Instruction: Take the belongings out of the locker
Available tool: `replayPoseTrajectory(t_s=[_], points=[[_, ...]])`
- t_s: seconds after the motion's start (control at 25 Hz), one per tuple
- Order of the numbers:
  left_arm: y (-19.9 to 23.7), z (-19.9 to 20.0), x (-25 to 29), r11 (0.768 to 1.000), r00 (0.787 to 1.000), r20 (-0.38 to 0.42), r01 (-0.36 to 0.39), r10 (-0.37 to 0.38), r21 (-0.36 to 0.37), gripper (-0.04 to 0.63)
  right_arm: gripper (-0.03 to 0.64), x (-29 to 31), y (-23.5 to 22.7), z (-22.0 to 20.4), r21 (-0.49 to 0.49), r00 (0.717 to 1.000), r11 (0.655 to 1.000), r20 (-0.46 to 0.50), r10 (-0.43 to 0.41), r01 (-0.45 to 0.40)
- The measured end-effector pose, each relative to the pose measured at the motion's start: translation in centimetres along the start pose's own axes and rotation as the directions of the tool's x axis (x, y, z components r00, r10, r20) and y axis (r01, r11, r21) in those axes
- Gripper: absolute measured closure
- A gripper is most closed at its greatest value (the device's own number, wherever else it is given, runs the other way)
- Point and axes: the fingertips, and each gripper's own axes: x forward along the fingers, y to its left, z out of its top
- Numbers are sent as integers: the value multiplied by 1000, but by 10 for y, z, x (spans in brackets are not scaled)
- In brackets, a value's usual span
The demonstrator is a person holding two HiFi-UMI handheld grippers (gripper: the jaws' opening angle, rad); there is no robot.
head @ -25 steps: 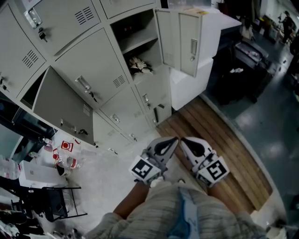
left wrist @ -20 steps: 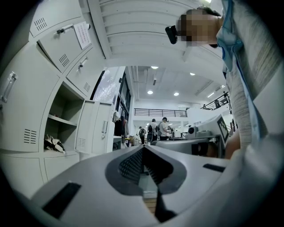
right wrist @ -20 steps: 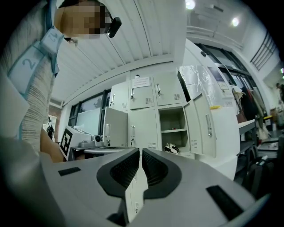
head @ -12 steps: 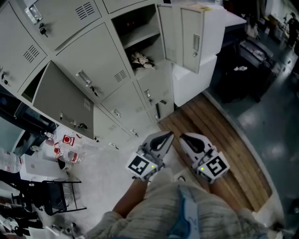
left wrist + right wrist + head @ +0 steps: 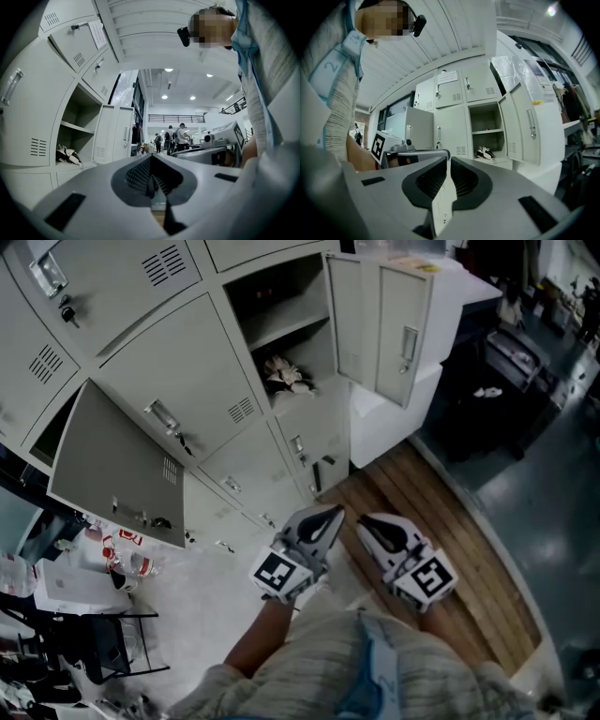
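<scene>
An open locker (image 5: pixel 281 310) stands among grey lockers, its door (image 5: pixel 380 324) swung out to the right. On its lower shelf lies a white and black bundle (image 5: pixel 284 374), the belongings, also seen in the left gripper view (image 5: pixel 68 155) and the right gripper view (image 5: pixel 485 153). My left gripper (image 5: pixel 330 514) and right gripper (image 5: pixel 361 521) hang side by side near my waist, well short of the locker. Both are shut with nothing between the jaws, as their own views show (image 5: pixel 151 157) (image 5: pixel 448 161).
A second locker door (image 5: pixel 112 465) hangs open at the lower left. A white cabinet (image 5: pixel 394 409) stands right of the lockers. Wooden flooring (image 5: pixel 441 531) runs beside my feet. Bottles and clutter (image 5: pixel 122 554) and a black rack (image 5: pixel 112 643) sit at the left. People (image 5: pixel 176 138) stand far off.
The head view has shifted: the lockers sit a little further right and closer. Both grippers stay shut, still side by side near my waist.
</scene>
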Motion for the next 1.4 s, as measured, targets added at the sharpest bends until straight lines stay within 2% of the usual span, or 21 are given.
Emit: replayPoseTrajectory(t_s=[0.36, 0.64, 0.8, 1.04, 1.4], points=[[108, 4, 22, 999, 1000, 4, -22, 22, -25, 591, 611, 92, -49, 9, -17, 1000, 1000, -26, 4, -4], [187, 17, 33, 1000, 1000, 15, -21, 21, 5, 592, 611, 169, -83, 19, -30, 1000, 999, -26, -13, 13], [228, 23, 44, 999, 999, 26, -26, 25, 30, 591, 609, 211, -107, 30, -68, 999, 997, -23, -22, 21], [266, 16, 57, 997, 998, 5, -56, 56, 47, 591, 574, 253, -136, 36, -77, 999, 997, -52, -7, 3], [306, -7, 75, 990, 988, -69, -140, 139, 0, 591, 520, 292, -177, 40, -49, 994, 997, -89, 60, -65]])
